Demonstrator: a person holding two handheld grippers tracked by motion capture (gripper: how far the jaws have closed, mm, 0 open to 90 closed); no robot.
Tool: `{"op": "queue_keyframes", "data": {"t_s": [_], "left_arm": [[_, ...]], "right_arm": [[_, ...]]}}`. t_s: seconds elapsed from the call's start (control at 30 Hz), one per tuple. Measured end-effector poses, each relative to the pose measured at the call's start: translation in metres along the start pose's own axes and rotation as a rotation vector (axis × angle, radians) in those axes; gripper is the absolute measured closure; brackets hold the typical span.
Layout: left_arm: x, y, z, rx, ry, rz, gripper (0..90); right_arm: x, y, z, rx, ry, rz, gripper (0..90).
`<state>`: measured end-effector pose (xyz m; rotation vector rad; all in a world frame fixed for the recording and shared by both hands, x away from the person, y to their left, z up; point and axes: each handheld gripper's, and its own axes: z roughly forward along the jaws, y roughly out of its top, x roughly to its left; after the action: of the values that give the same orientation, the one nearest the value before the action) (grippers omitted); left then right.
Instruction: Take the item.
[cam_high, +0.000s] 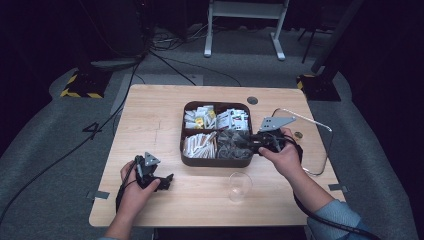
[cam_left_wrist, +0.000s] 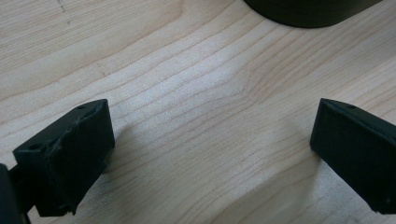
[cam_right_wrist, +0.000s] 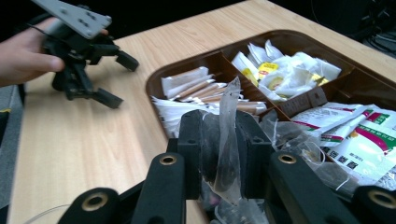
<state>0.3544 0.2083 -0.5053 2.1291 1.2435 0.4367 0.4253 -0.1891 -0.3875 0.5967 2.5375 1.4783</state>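
Currently your right tool (cam_right_wrist: 219, 154) clamps a clear tea sachet (cam_right_wrist: 229, 140) above the tray (cam_right_wrist: 187, 65); your left tool (cam_left_wrist: 210, 154) rests open on the counter (cam_left_wrist: 187, 70).

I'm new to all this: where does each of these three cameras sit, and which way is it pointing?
High view: above the person's side, looking forward and down on the wooden table; both forearms, hands and tools show.
Left gripper view: on the left tool, looking down between its wide-apart jaws at bare wood and the tray's edge.
Right gripper view: on the right tool, looking across the brown divided tray; its jaws pinch a clear sachet.
Shared: the right gripper view and the high view both show the left tool, tray and packets.
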Motion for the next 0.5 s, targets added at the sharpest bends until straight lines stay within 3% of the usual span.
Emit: {"op": "queue_keyframes", "data": {"t_s": [0.2,0.5], "left_arm": [[0.000,0.000,0.000,-0.001,0.000,0.000,0.2],[0.000,0.000,0.000,0.000,0.000,0.000,0.2]], "right_arm": [[0.016,0.000,-0.016,-0.024,0.038,-0.015,75.3],[0.044,-0.003,-0.032,-0.015,0.106,-0.056,75.3]]}}
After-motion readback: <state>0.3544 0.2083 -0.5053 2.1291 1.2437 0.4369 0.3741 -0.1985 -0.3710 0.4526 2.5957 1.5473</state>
